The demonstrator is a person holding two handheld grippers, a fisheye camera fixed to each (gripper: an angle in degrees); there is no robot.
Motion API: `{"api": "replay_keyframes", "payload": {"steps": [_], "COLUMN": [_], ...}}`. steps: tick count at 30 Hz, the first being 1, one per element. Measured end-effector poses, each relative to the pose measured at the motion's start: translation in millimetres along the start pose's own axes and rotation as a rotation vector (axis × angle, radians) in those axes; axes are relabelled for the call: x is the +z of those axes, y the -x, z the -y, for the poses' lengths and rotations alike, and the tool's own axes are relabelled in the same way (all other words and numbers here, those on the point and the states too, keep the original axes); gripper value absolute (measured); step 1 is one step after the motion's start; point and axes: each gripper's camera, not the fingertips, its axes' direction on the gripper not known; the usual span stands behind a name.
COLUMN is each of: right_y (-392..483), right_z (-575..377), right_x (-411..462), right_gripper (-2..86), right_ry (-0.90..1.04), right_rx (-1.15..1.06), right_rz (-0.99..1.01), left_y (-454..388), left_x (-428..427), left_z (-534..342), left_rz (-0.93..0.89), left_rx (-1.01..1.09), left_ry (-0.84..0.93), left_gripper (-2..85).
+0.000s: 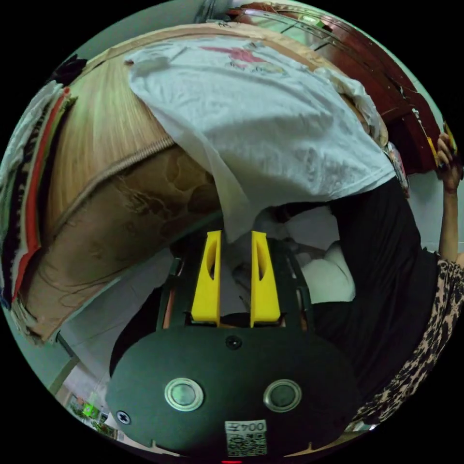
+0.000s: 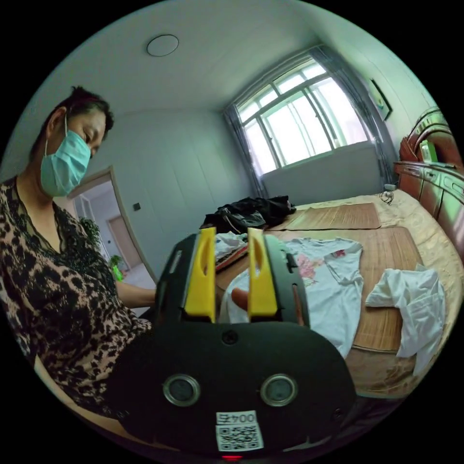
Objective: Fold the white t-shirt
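Note:
The white t-shirt (image 1: pixel 270 125) with a pink print lies spread on the bed's bamboo mat (image 1: pixel 101 125), its lower hem hanging over the mattress edge. My left gripper (image 1: pixel 236 235) sits just below that edge. Its yellow jaws stand apart, and a hanging corner of the hem dips between their tips. In the right gripper view the same t-shirt (image 2: pixel 333 295) lies flat on the mat (image 2: pixel 386 251). My right gripper (image 2: pixel 233 231) is held up in the air above the bed's near side, open and holding nothing.
A second white garment (image 2: pixel 415 299) lies crumpled on the mat to the right of the shirt. A dark clothes pile (image 2: pixel 251 210) and a folded stack (image 2: pixel 229 246) sit further back. The person (image 2: pixel 53 270) stands against the bed's edge. A wooden headboard (image 2: pixel 435 159) borders the right side.

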Motion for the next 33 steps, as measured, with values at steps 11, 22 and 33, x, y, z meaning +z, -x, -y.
{"api": "replay_keyframes", "payload": {"steps": [11, 22, 33], "right_y": [-87, -211, -252], "right_z": [-18, -194, -245], "right_x": [-20, -48, -39], "right_gripper": [25.7, 23.0, 13.3], "right_ry": [0.169, 0.328, 0.265], "right_rx": [0.303, 0.937, 1.054], "right_rz": [-0.181, -0.259, -0.003], "left_y": [67, 110, 165], "left_x": [42, -17, -135], "left_z": [35, 6, -59], "left_rz": [-0.280, -0.450, -0.511], "left_rx": [0.078, 0.074, -0.055], "left_ry": [0.061, 0.016, -0.165], "left_gripper": [16.3, 2.2, 2.0]}}
